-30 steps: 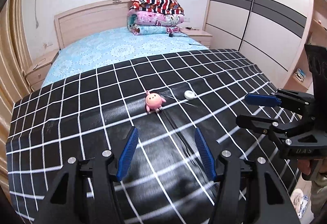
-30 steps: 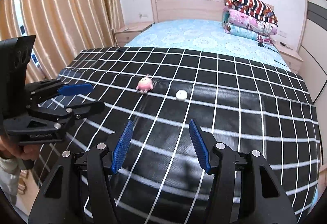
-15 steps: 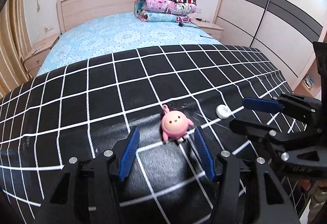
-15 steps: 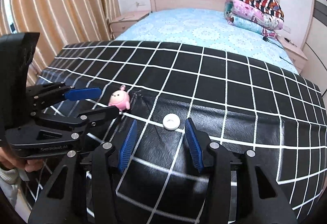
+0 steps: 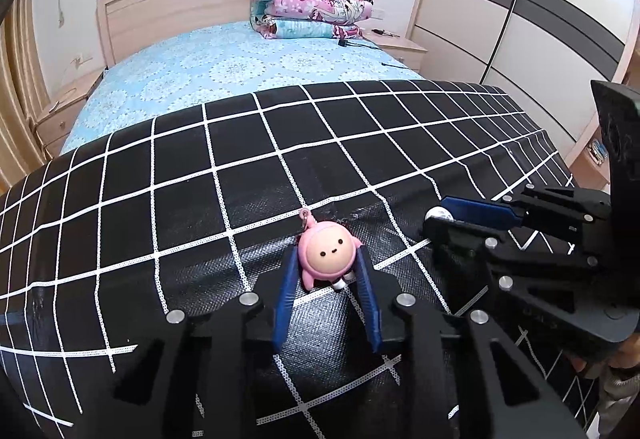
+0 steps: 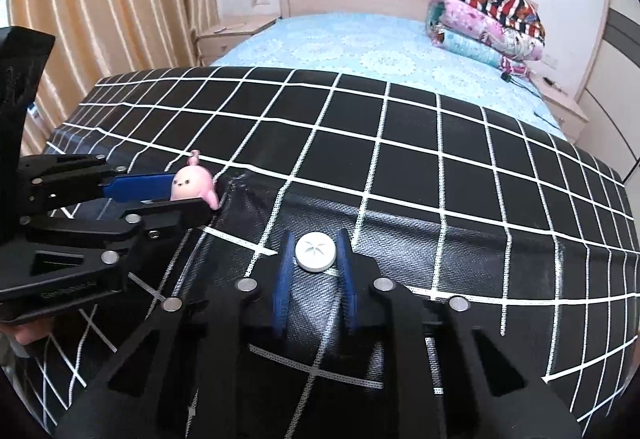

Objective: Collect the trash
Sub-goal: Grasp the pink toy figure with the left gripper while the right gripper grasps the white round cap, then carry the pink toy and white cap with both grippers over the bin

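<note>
From the left wrist view, we see our left gripper (image 5: 326, 271) down on the black checked cover (image 5: 180, 175) of the bed (image 5: 224, 67). Its two blue fingers (image 5: 286, 299) sit on each side of a little pink toy (image 5: 326, 257). They look like they touch its sides, so we think they are pinching it, or just about to. The toy lies face up with a tiny loop on top. It looks small, light and smooth, maybe a bit rubbery. We think the round belly is the best place to squeeze, because the loop is too thin. Our right gripper (image 5: 436, 219) is just beside it, low on the cover.

From the right wrist view, our right gripper (image 6: 316, 257) has a white round cap (image 6: 315, 257) between its blue fingers (image 6: 346, 271). The fingers are close on both edges, and we think they are touching. The cap lies flat on the cover. It looks hard, thin and very light, so it could slip or pop out. We should hold it by its two edges and squeeze gently. The left gripper (image 6: 188, 195) shows here too, with the pink toy at its tips.
</note>
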Tool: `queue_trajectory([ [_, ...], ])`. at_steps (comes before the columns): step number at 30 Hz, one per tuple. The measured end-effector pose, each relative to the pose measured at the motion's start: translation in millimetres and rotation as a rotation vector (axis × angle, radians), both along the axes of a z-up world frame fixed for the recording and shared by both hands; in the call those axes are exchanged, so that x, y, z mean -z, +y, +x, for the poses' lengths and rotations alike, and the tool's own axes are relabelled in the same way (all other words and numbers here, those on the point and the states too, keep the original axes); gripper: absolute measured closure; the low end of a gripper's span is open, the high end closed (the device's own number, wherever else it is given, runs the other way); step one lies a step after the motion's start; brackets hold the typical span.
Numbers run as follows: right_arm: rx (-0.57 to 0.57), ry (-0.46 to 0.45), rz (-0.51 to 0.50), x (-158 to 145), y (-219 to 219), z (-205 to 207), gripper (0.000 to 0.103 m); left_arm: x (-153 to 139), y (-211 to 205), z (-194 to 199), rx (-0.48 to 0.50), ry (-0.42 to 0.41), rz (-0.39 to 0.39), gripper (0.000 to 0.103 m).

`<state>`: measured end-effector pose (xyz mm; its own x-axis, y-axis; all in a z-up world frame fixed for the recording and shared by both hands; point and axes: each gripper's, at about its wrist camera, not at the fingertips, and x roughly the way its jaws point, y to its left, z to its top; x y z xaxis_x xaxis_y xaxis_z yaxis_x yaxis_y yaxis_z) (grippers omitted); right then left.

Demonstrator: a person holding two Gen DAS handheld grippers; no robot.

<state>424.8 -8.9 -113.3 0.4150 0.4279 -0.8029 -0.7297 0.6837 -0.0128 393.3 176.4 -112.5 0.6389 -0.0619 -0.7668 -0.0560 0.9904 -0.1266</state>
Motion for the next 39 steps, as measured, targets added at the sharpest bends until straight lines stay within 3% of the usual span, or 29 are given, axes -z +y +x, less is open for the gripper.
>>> queue_trajectory([
  [6,0.016,0.023,0.036,-2.3,-10.1,-1.5,0.082,-3.4,-4.7,-8.2,0.006,-0.009,-0.002,0.075],
  [12,0.024,0.017,0.051,-14.9,-21.1,-21.1,0.082,-25.2,-16.3,-37.3,0.020,-0.047,0.012,0.075],
  [28,-0.047,-0.074,0.102,-66.5,-62.6,-135.8,0.082,-86.2,-75.8,-166.1,0.074,-0.180,0.059,0.075],
  [39,-0.137,-0.077,0.117,-73.9,-88.5,-208.8,0.082,-88.3,-113.6,-243.9,0.093,-0.218,0.067,0.075],
])
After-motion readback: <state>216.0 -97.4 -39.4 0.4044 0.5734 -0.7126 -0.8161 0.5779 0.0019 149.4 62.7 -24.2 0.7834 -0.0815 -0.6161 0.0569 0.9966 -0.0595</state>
